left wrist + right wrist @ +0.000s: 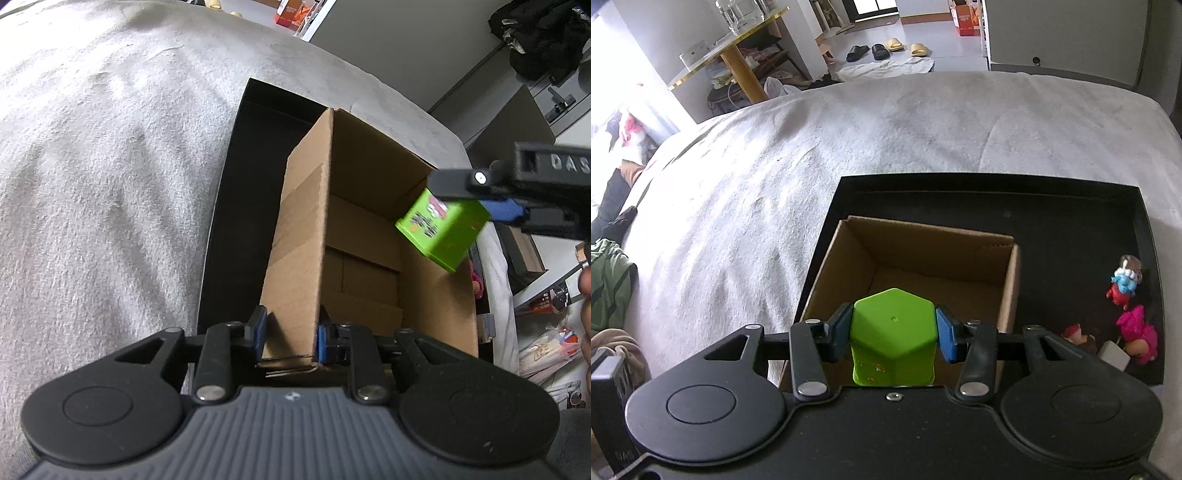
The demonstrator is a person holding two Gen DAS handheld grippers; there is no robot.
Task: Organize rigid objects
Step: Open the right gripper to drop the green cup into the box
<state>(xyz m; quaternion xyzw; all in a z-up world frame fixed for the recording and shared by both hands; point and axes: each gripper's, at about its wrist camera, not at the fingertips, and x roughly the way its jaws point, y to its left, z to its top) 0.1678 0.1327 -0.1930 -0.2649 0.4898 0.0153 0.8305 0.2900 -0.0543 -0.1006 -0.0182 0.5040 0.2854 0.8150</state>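
Cardboard makes up the open box [369, 236] that stands in the left part of a black tray [1071, 221], and the tray lies on a bed covered with a pale grey blanket [849, 147]. The left gripper [290, 338] has its jaws closed on the box's near left wall, one blue pad on the outer face and one on the inner face of the cardboard. The right gripper [894, 332] holds a green tin [894, 332] by two opposite sides, its blue pads pressing on both; the tin's flat hexagonal face points toward the box's far wall. In the left wrist view the tin [443, 225] hangs tilted over the box's right wall at the rim, clear of the box floor, which shows only folded cardboard flaps. On the tray to the right of the box, apart from it, lie small figurines: one blue and red [1124, 282] near the tray's right rim, one pink [1137, 332] just below it, and a third, brownish one [1078, 334] beside a small white block [1113, 354]. Beyond the bed, slippers [882, 50] sit on the floor and a glass-topped side table [727, 55] stands at the left.
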